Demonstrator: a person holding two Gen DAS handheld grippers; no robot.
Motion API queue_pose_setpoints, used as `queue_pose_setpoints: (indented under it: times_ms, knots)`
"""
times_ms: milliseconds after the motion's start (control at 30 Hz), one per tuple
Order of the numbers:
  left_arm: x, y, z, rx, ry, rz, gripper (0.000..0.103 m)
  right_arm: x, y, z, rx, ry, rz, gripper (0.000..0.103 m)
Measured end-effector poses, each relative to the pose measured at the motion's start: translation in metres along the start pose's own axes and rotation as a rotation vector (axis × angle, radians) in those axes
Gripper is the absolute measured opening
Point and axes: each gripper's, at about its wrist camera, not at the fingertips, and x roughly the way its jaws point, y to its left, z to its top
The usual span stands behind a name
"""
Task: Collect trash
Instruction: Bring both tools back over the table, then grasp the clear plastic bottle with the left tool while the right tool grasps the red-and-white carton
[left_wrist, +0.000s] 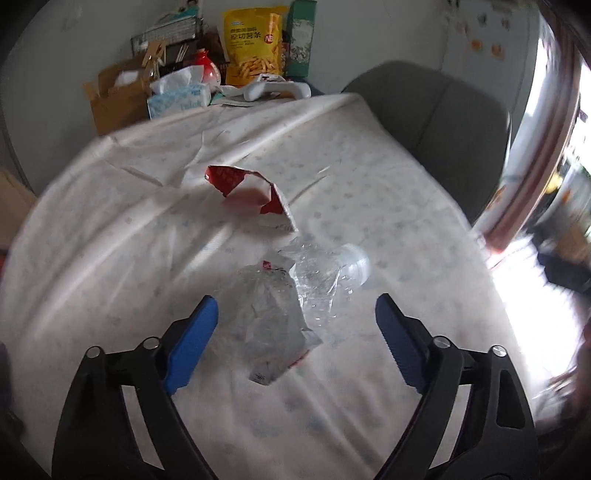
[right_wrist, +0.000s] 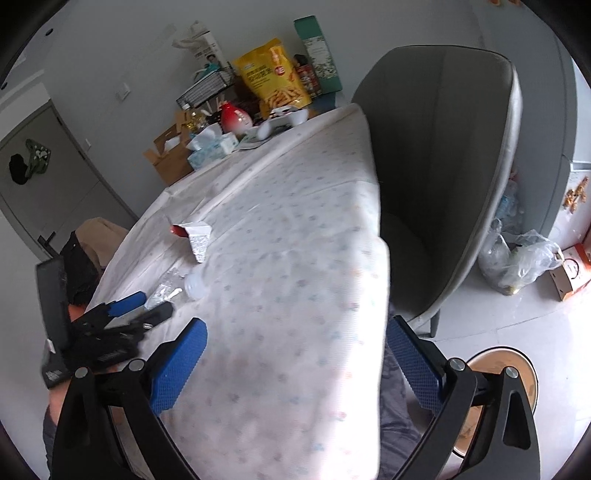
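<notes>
A table under a white dotted cloth (left_wrist: 110, 258) carries the trash. A torn red-and-white snack wrapper (left_wrist: 255, 192) lies mid-table. Nearer lies a crushed clear plastic bottle (left_wrist: 332, 273), with a crumpled clear wrapper (left_wrist: 273, 321) against its left side. My left gripper (left_wrist: 295, 302) hangs just above the clear wrapper, open, its blue pads (left_wrist: 192, 343) on either side and not touching it. In the right wrist view, the left gripper (right_wrist: 158, 302) is at the left by the wrapper (right_wrist: 162, 291) and bottle (right_wrist: 195, 284). My right gripper (right_wrist: 297, 325) is open and empty over the table's near right edge.
A grey chair (right_wrist: 443, 166) stands against the table's right side. At the far end are a yellow snack bag (left_wrist: 253, 44), a tissue pack (left_wrist: 179, 98) and a cardboard box (left_wrist: 114, 99). Plastic bags (right_wrist: 517, 258) and a round tan object (right_wrist: 517, 369) sit on the floor.
</notes>
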Motion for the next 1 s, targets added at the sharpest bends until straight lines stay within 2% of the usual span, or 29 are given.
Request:
queue_pose_setpoints:
  times_ms: [100, 167, 200, 267, 333, 433, 600, 833, 1000]
  knots:
    - [0.006, -0.006, -0.003, 0.051, 0.017, 0.037, 0.077, 0.006, 0.010, 0.004, -0.021, 0.003, 0.005, 0.095]
    - [0.006, -0.008, -0.005, 0.082, 0.007, 0.093, 0.059, 0.011, 0.014, 0.006, -0.027, 0.007, 0.010, 0.095]
    - [0.004, -0.005, -0.004, 0.076, 0.003, 0.090, 0.059, 0.014, 0.017, 0.008, -0.031, 0.010, 0.014, 0.095]
    - [-0.001, 0.002, -0.002, 0.056, -0.019, 0.091, 0.052, 0.019, 0.023, 0.010, -0.039, 0.015, 0.020, 0.095]
    - [-0.005, 0.010, 0.000, 0.031, -0.024, 0.089, 0.049, 0.024, 0.030, 0.014, -0.053, 0.021, 0.028, 0.095]
    - [-0.013, 0.032, 0.002, -0.067, -0.050, 0.029, 0.047, 0.030, 0.044, 0.019, -0.082, 0.025, 0.044, 0.095]
    - [-0.032, 0.066, 0.006, -0.184, -0.123, 0.054, 0.046, 0.044, 0.072, 0.030, -0.155, 0.030, 0.052, 0.095]
    - [-0.044, 0.108, 0.008, -0.297, -0.162, 0.099, 0.046, 0.074, 0.100, 0.042, -0.218, 0.088, 0.069, 0.074]
    - [-0.046, 0.129, 0.004, -0.381, -0.182, 0.132, 0.046, 0.099, 0.125, 0.050, -0.256, 0.119, 0.083, 0.067]
